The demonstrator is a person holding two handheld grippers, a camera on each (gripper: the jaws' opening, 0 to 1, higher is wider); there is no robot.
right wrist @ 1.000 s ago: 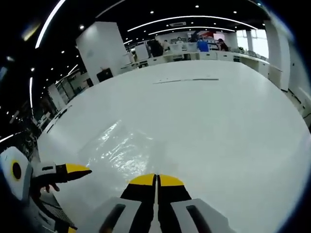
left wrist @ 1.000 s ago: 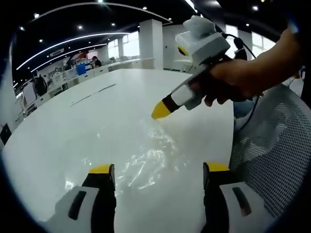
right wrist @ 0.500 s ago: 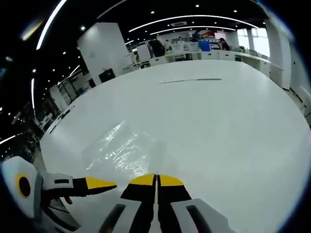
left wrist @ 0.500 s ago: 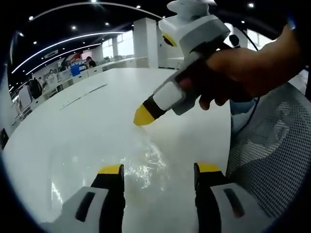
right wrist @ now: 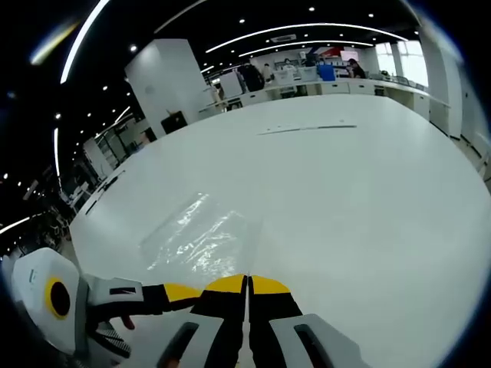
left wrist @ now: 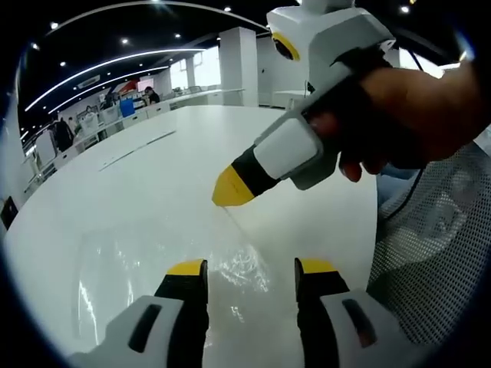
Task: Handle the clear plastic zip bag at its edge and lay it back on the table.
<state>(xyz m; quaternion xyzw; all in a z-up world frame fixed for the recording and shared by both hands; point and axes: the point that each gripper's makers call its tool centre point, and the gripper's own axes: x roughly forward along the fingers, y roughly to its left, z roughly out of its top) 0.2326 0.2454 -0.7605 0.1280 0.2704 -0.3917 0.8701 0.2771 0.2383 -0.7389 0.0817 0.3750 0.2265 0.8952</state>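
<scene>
Item: clear plastic zip bag (right wrist: 201,234), crinkled and see-through, on the white desk (right wrist: 360,176).
Location: near the desk's near edge, ahead and to the left of the right gripper's tips; in the left gripper view the bag (left wrist: 161,257) spreads just beyond that gripper's own fingers.
Condition: most of it lies flat on the desk; one corner rises as a thin drawn-up peak to the right gripper's tips, so that edge appears lifted.
Long axis: in the right gripper view it runs diagonally, from the near edge of the desk away towards the far left; which end carries the zip cannot be told.
Right gripper (left wrist: 230,187): fingers closed together, apparently pinching the bag's corner; a hand (left wrist: 399,115) holds its body.
Left gripper (left wrist: 252,270): fingers parted at a middling width, holding nothing, low over the bag.
Step in hand (judgement): setting the held edge back down.
Handling advice: lower the pinched corner slowly along the bag's own line, keep the film unfolded, release only once the edge touches the desk.
Surroundings: mesh chair back (left wrist: 430,238) beside the desk edge.
</scene>
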